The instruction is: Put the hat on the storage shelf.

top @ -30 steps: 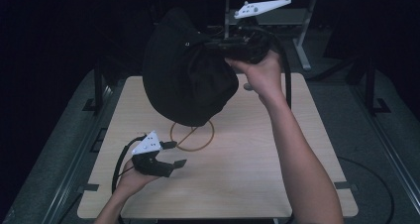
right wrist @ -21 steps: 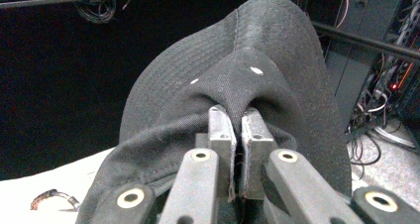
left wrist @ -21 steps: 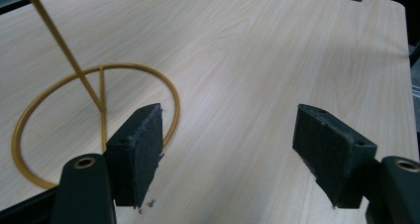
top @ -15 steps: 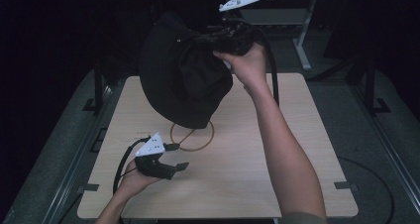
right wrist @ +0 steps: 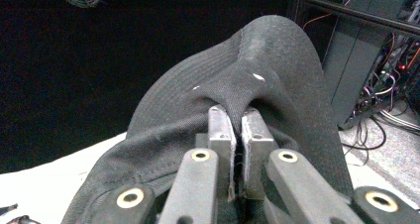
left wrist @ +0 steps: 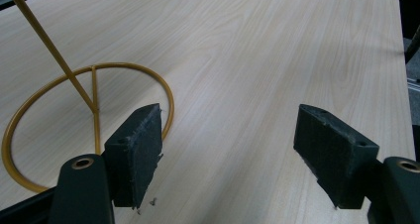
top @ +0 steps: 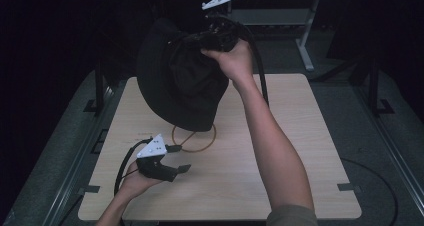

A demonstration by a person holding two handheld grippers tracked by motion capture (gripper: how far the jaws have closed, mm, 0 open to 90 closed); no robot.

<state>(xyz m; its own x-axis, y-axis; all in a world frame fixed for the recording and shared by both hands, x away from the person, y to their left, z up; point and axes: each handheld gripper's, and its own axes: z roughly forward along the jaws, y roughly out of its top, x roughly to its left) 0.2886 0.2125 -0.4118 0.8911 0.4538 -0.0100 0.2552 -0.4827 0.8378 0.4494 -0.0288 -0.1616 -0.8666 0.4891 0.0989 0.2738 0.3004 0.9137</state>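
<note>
Hat (top: 180,86), black, pinched at a fold of cloth between the closed jaws of the right gripper (right wrist: 236,149) and hung high over the table (top: 300,136), likely for lowering onto the yellow wire stand (left wrist: 89,85). Left gripper (left wrist: 230,149) low beside the stand's ring, jaws wide apart and holding nothing, seemingly ready to steady it.

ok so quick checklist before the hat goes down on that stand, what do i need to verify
1. Right tool grip on the black fabric bucket hat: ok, jaws pinched shut on a fold of cloth.
2. Hat lifted off the light wooden table: ok, it hangs above it.
3. Yellow wire ring stand position: ok, its base lies flat on the table below the hat.
4. Left tool free: ok, jaws open, holding nothing, beside the ring.
5. Hat opening facing the stand's rod: cannot tell.
6. Top of the rod clear of the hat: cannot tell, hidden behind the fabric.
</note>
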